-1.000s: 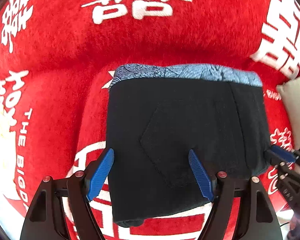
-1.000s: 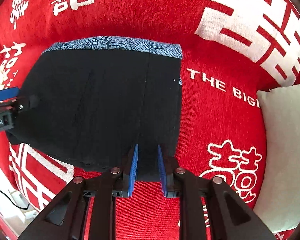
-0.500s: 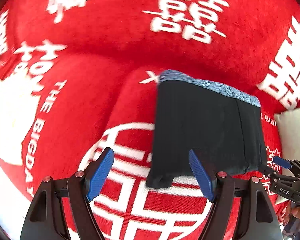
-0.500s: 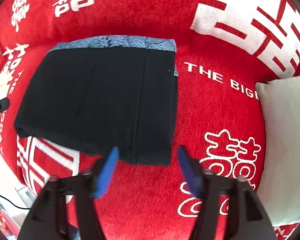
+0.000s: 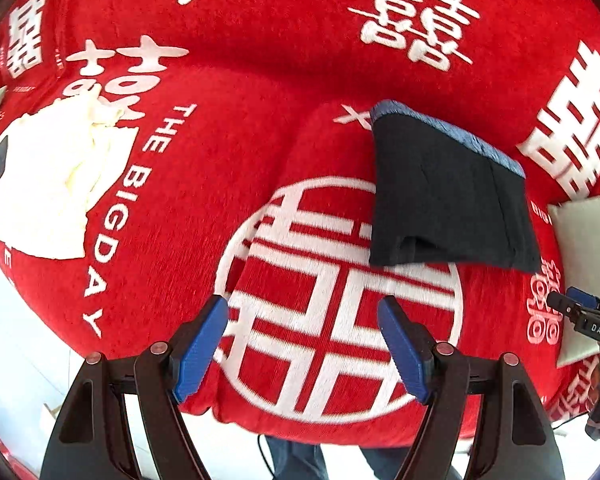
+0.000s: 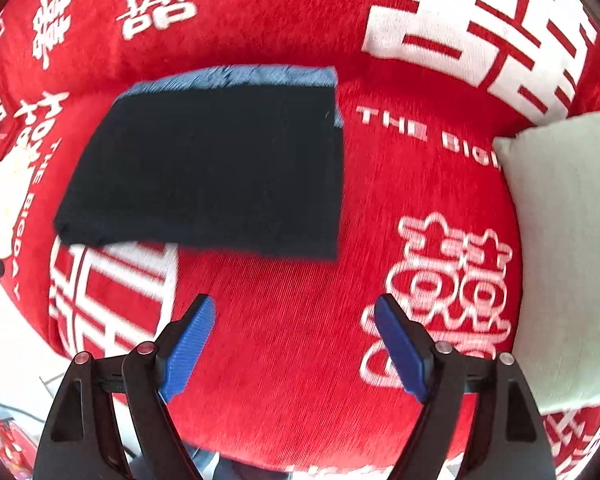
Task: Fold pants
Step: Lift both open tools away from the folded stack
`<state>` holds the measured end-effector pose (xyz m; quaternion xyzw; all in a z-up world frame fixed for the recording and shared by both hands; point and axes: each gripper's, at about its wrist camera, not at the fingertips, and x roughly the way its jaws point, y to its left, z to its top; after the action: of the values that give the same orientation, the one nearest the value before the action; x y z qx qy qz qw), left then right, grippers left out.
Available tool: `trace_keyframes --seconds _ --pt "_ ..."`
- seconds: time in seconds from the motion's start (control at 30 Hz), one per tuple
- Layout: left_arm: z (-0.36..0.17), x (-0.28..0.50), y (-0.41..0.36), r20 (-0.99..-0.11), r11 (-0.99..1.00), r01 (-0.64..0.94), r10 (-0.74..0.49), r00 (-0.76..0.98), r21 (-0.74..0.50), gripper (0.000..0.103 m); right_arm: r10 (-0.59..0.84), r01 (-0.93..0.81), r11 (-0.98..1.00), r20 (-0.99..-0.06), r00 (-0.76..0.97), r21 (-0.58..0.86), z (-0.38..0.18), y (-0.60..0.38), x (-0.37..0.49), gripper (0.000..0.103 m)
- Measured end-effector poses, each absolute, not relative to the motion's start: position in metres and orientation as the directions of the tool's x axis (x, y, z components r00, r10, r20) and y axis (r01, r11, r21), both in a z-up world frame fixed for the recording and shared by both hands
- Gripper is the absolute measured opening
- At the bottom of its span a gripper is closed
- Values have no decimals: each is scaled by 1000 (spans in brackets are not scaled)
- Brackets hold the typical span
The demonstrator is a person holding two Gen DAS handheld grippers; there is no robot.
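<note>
Gaping empty, both grippers' fingers above pants.

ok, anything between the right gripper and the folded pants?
Nothing visible. The right gripper is open and empty, with only bare red cover between its fingers and the near edge of the pants. The pale cushion sits off to the side.

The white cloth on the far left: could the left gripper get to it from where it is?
Probably yes: the left gripper is open and empty, and only bare red cover lies between it and the white cloth.
</note>
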<state>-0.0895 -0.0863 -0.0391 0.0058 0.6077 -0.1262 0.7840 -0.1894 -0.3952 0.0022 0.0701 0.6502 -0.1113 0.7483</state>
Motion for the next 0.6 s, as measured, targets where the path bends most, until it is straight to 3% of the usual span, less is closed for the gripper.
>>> trace_keyframes --seconds 0.3,0.43,0.6 --pt "-17 -62 -103 -931 894 386 -317 181 -230 78 -55 325 946 -982 180 6 27 -395 -233 85" --pt "-35 -27 -126 -939 913 344 -292 180 -218 78 6 386 918 -975 221 93 23 -417 -225 85" --pt "-65 13 -148 -929 914 246 -355 107 -321 78 88 468 863 -968 235 192 2 -447 -205 85"
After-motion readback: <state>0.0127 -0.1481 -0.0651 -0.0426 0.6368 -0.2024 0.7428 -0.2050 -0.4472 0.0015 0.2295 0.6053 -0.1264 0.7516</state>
